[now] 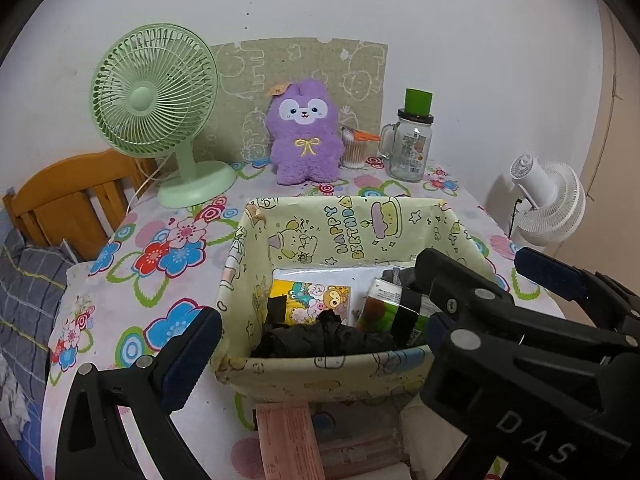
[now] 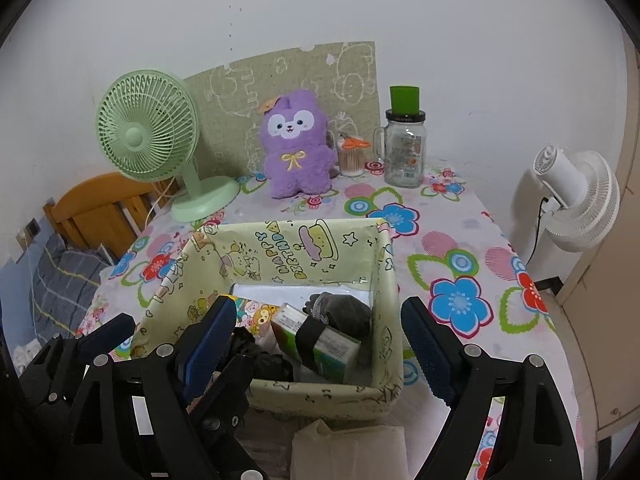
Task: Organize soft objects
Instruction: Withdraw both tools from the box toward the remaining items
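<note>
A pale green cartoon-print box point(image 1: 320, 374) point(image 2: 316, 394) stands on the flowered table. It holds a black crumpled soft item point(image 1: 320, 338), a green tissue pack with a black band point(image 2: 320, 340), a grey glove point(image 2: 344, 310) and a cartoon packet point(image 1: 316, 294). My left gripper point(image 1: 316, 346) is open and empty, its jaws straddling the box's near side. My right gripper point(image 2: 320, 344) is open and empty, just above the box's near rim. A purple plush toy point(image 1: 304, 136) point(image 2: 298, 144) sits upright at the back. A pink packet point(image 1: 292, 440) and white tissue point(image 2: 348, 452) lie in front of the box.
A green desk fan point(image 1: 160, 112) stands at the back left. A glass jar mug with a green cup point(image 1: 410, 144) and a cotton swab holder point(image 1: 354, 152) stand at the back right. A white fan point(image 2: 576, 200) is beyond the table's right edge. A wooden bed frame point(image 1: 72, 196) is left.
</note>
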`<state>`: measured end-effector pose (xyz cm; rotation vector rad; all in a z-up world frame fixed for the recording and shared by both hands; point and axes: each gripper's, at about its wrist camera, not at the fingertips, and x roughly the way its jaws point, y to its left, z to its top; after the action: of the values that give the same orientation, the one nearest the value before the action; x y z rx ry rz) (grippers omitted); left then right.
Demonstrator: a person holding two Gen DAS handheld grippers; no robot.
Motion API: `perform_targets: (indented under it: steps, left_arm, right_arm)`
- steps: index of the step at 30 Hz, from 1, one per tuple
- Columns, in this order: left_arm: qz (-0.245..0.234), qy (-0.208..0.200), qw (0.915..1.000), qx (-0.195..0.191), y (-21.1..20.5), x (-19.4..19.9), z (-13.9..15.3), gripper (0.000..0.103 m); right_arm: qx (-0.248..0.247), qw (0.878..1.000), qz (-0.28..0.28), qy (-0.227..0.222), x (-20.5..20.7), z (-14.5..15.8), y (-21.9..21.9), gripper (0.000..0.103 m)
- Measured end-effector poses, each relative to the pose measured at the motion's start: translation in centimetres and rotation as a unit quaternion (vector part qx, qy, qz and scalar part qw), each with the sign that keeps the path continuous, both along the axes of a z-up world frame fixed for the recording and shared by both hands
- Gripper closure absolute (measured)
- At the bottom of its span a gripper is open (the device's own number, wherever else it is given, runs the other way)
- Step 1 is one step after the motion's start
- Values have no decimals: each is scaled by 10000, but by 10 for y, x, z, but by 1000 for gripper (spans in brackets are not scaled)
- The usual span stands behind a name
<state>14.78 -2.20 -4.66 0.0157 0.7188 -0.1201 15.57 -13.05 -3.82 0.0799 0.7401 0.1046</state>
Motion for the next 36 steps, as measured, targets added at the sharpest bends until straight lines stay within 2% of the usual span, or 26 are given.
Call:
perform_targets:
  steps: [17,36]
  left_arm:
    - [36,-247,9997,22,-5,-38,16,0]
    - [-40,-645,9979,17,-11,-88,33,0]
  right_arm:
    - [-14,9997,109,-195,-37,13,1,15]
    - [-182,9978,108,-622,-90,38,3,15]
